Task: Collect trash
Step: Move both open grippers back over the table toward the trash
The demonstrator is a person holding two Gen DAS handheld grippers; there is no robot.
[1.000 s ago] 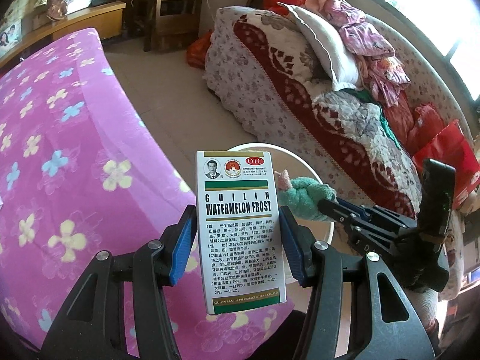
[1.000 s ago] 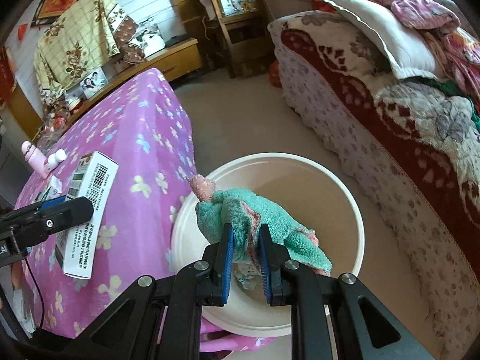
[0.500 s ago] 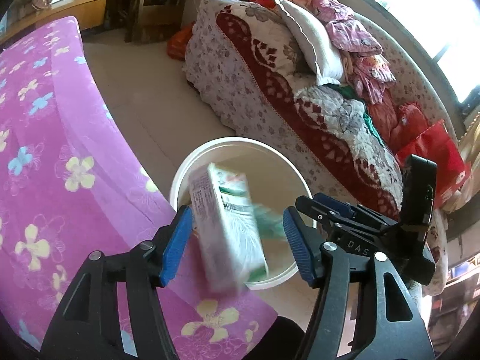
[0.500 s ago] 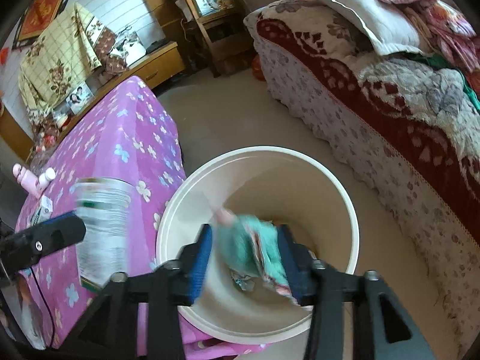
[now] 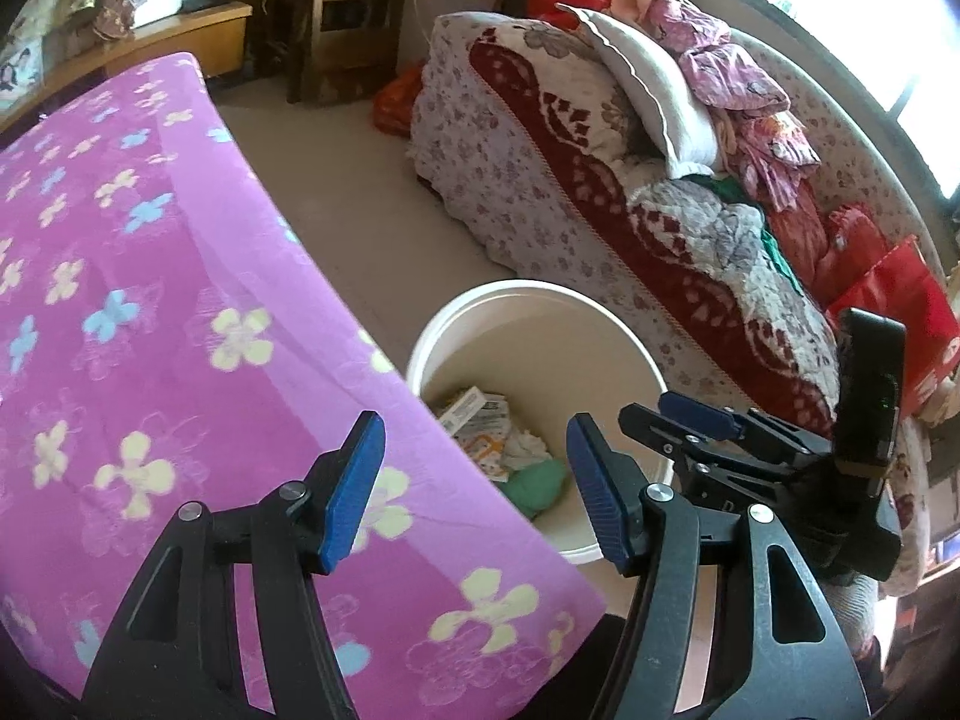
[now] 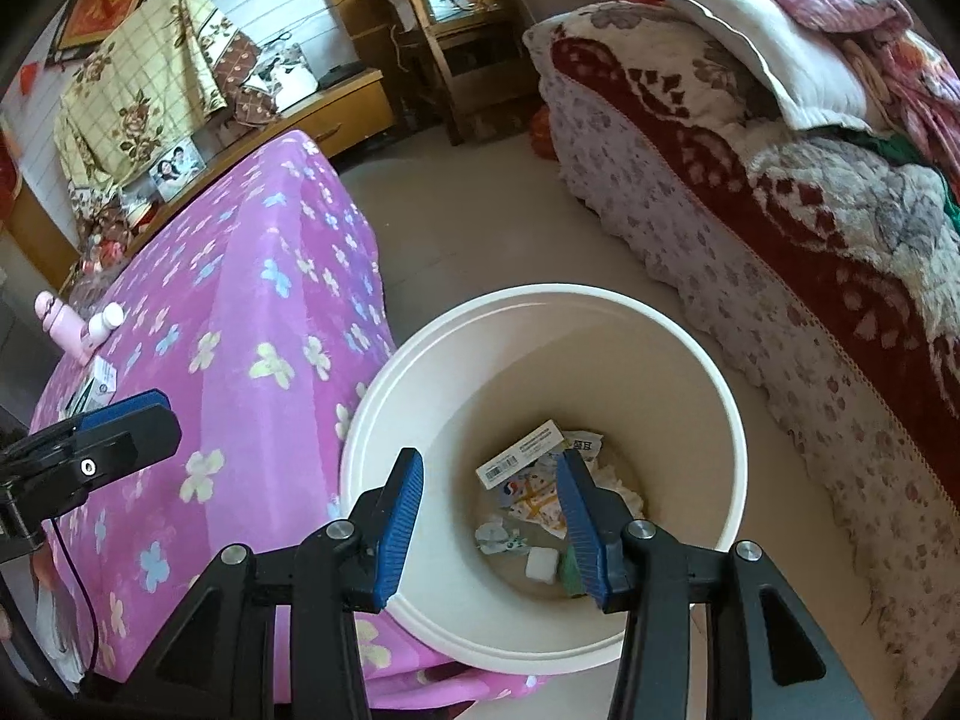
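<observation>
A cream bin [image 6: 384, 396] stands on the floor beside the purple flowered table [image 6: 252, 324]. In it lie a white box [image 6: 521, 461], papers and a green cloth [image 5: 534, 483]. My right gripper [image 6: 489, 513] is open and empty, right above the bin's mouth. My left gripper [image 5: 474, 480] is open and empty, over the table's corner [image 5: 420, 540] next to the bin [image 5: 456, 312]. The right gripper also shows in the left wrist view [image 5: 690, 420].
A sofa [image 6: 750, 210] with a floral cover, pillow and clothes runs along the right. On the table's far left lie a pink bottle [image 6: 60, 327], a white bottle [image 6: 107, 319] and a small box [image 6: 99, 384]. Wooden cabinet and chair [image 6: 456, 30] stand at the back.
My left gripper let go of the Watermelon Frost box and my right gripper opened and dropped the green cloth; both now lie in the bin. Both grippers are empty.
</observation>
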